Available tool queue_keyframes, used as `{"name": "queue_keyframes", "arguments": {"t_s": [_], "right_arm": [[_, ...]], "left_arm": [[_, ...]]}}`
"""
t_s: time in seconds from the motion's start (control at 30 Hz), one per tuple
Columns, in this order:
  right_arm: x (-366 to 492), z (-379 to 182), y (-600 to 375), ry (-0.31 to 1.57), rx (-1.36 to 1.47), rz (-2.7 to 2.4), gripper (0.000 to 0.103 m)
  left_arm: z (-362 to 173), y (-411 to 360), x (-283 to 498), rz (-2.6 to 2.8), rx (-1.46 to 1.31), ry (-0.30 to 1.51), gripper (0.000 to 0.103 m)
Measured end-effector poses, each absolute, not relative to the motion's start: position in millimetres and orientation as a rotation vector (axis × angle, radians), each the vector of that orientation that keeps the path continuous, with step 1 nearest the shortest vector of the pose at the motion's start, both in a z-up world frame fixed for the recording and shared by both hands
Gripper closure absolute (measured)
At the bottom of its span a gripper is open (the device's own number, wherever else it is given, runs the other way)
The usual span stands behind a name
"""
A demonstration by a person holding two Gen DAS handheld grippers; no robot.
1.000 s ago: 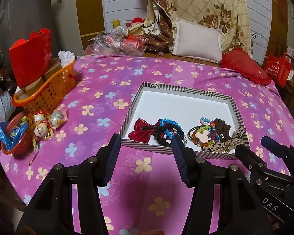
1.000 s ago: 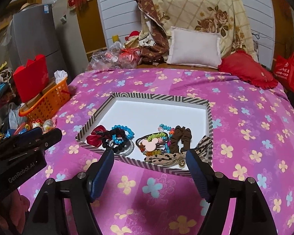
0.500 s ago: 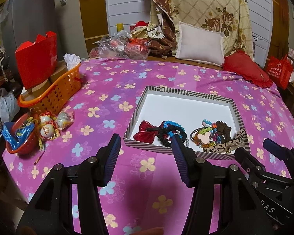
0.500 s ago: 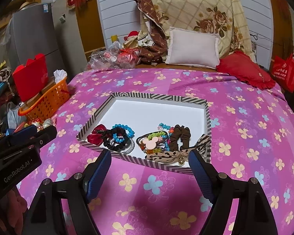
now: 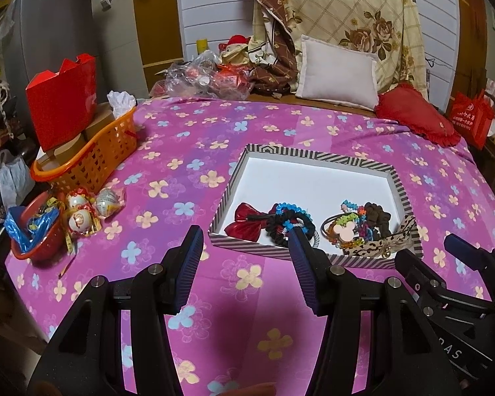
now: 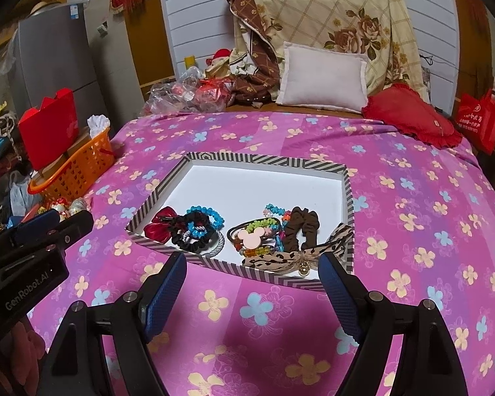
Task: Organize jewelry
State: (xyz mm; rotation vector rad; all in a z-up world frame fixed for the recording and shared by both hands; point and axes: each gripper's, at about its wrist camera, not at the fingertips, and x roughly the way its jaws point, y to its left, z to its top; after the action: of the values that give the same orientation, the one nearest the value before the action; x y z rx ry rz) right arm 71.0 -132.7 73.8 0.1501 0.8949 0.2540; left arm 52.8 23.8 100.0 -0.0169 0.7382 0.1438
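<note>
A striped shallow box (image 5: 316, 155) (image 6: 264, 160) lies on the pink flowered cloth. Along its near side lie a red bow (image 5: 244, 222) (image 6: 160, 226), a black and blue scrunchie pile (image 5: 288, 222) (image 6: 194, 231), a Mickey hair tie with beads (image 5: 345, 231) (image 6: 252, 237), a brown scrunchie (image 5: 376, 214) (image 6: 302, 226) and a leopard ribbon bow (image 5: 379, 247) (image 6: 280, 259). My left gripper (image 5: 247, 257) is open and empty, just short of the box's near left corner. My right gripper (image 6: 252, 283) is open and empty before the box's near edge.
An orange basket (image 5: 92, 158) (image 6: 72, 168) with a red box (image 5: 62, 99) stands at the left. A red bowl (image 5: 33, 237) and wrapped balls (image 5: 85, 208) lie near the left edge. Pillows (image 6: 323, 79), a red cushion (image 6: 409, 115) and plastic bags (image 5: 201, 76) line the back.
Both grippers have drawn back and up from the box, so more of the cloth shows. Both stay open. The items in the box have not moved.
</note>
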Motion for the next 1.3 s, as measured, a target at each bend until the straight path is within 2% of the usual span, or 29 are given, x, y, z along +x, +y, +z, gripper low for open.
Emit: {"name": "queue_keyframes", "arguments": {"t_s": [1.3], "right_arm": [[78,56,-134,0.924,0.157,0.252,0.023]], "left_arm": [[91,20,65,0.147,0.003,0.759,0.05]]}}
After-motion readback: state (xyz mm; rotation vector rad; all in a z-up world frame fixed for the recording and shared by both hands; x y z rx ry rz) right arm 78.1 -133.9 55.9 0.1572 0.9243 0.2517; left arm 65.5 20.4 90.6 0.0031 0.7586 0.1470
